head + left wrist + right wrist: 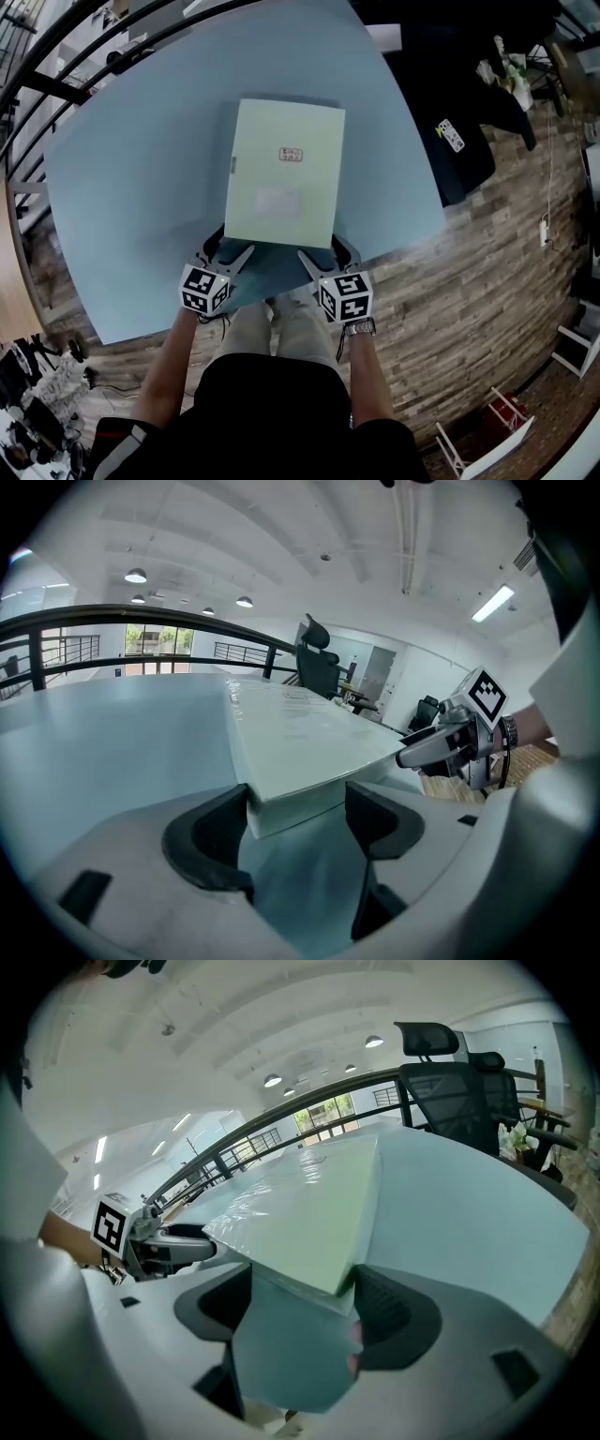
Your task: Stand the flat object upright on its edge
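A pale green flat box [286, 173] lies on the light blue table [131, 169], with a small red-and-white label [291, 155] on top. My left gripper [225, 249] is at its near left corner, and my right gripper [328, 253] at its near right corner. Both are open. In the left gripper view the box corner [281, 761] sits between the spread jaws of the left gripper [298, 810]. In the right gripper view the other corner [309, 1232] sits between the jaws of the right gripper [302, 1296]. The near edge casts a dark shadow and looks slightly raised.
The table's near edge [281, 295] runs just behind the grippers, with wood floor [469, 281] beyond it. A black railing [56, 66] curves round the far left. A black office chair [450, 1063] and dark items [459, 141] stand to the right.
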Available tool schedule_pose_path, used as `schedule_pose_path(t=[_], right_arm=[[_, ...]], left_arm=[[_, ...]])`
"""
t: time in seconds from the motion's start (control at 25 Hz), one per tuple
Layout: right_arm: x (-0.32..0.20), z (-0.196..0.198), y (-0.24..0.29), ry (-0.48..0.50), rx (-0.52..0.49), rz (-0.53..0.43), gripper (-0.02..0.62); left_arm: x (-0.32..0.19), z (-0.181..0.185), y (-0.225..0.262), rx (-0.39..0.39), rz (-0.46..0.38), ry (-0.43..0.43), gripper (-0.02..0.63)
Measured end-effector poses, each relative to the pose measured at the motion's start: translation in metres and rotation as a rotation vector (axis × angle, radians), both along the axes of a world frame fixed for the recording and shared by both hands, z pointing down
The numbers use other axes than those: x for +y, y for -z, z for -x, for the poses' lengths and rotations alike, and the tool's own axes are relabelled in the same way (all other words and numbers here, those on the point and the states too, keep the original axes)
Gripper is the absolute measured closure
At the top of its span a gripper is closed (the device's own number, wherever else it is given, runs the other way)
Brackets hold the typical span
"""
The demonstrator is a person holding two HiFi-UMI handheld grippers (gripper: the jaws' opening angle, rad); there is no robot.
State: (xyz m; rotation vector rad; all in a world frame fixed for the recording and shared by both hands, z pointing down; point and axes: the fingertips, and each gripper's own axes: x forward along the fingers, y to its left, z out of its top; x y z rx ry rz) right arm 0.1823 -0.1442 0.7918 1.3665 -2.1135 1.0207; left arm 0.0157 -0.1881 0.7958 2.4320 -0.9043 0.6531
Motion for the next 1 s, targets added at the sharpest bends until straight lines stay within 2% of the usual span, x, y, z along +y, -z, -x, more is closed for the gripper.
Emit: schedule_pose_path(t=[0.6, 1.0], right_arm=[[0.011, 0.003, 0.030, 0.050, 0.011, -0.008, 0.276], [0.009, -0.001, 0.053, 0.035, -0.016, -0.039, 0.276]], left_arm=[[0.005, 0.002, 0.033, 0.017, -0.027, 0.050, 0.282], [0.010, 0.000, 0.054, 0.034, -0.049, 0.061, 0.282]])
